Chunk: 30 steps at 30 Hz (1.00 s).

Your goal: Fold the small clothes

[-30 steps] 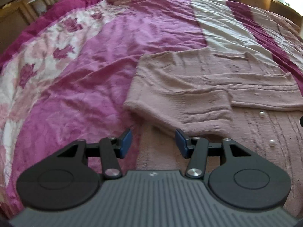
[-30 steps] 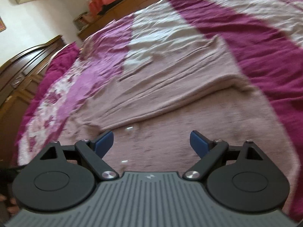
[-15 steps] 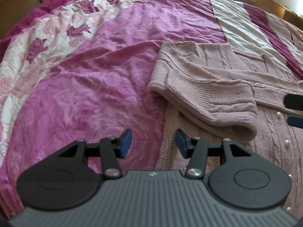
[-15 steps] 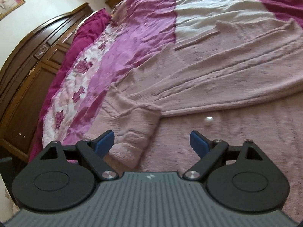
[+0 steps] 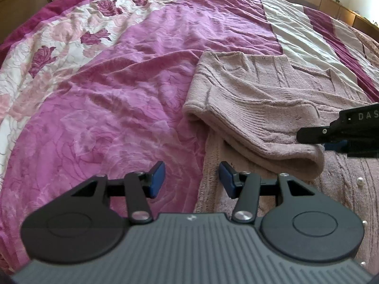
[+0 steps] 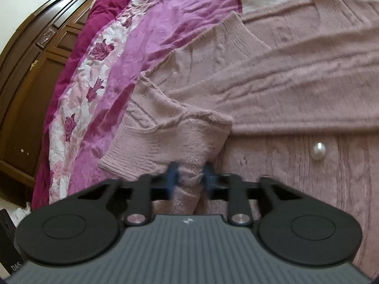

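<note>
The right tool [image 6: 188,177] is clamped on the ribbed cuff of a pink knitted cardigan's sleeve [image 6: 165,139] — its blue pads pinch the cuff's edge. The left tool [image 5: 191,179] hangs with its fingers apart, holding nothing, over the cardigan's [image 5: 272,99] left edge. The cardigan lies flat on a magenta floral bedspread [image 5: 106,94], a pearl button [image 6: 318,151] just right of the cuff.

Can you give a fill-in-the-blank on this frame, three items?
1. The right gripper is shut on the sleeve's ____.
2. The left gripper is ____, holding nothing.
3. The button on the cardigan looks like a ____.

Answers: cuff; open; pearl
</note>
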Each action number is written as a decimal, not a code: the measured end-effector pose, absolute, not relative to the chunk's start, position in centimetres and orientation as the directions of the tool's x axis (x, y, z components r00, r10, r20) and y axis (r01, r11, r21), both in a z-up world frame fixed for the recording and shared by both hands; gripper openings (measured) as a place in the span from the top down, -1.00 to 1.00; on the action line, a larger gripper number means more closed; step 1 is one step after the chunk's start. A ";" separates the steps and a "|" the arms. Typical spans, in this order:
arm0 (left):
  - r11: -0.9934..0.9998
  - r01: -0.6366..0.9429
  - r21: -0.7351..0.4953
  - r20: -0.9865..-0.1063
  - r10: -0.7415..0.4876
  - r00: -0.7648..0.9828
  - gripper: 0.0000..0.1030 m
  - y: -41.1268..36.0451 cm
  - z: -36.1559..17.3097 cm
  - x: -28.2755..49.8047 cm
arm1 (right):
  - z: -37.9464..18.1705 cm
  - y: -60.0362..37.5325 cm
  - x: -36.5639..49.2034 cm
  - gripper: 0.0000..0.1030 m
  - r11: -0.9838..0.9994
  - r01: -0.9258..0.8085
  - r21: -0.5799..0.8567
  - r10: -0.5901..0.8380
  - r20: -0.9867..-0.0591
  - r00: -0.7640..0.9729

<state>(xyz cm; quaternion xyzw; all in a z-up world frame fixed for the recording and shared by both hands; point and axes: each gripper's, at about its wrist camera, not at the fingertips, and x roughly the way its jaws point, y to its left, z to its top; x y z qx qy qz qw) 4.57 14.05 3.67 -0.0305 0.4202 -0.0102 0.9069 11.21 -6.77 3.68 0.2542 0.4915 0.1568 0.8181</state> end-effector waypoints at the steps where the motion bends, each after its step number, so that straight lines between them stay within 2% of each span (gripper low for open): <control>1: 0.998 -0.006 -0.065 -0.761 -0.046 0.648 -0.01 14.0 3.6 4.7 | 4.1 -6.7 11.4 0.75 0.828 -0.031 0.560 0.506 -0.722 0.472; 11: 0.995 -0.016 -0.098 -0.733 -0.061 0.678 -0.02 14.2 3.4 6.5 | 11.2 -5.6 13.6 0.80 0.883 -0.212 0.418 0.458 -0.672 0.582; 20: 0.992 -0.007 -0.122 -0.704 -0.082 0.706 -0.02 13.3 3.0 8.8 | 17.6 -5.8 16.5 0.80 0.912 -0.278 0.302 0.408 -0.604 0.685; 25: 0.996 -0.013 -0.093 -0.714 -0.057 0.698 -0.08 12.6 2.0 10.1 | 17.8 -8.2 16.9 0.80 0.929 -0.235 0.284 0.364 -0.599 0.714; 30: 1.000 0.010 -0.013 -0.713 -0.016 0.701 -0.14 11.5 1.6 10.1 | 14.3 -11.1 16.9 0.80 0.943 -0.149 0.297 0.314 -0.647 0.694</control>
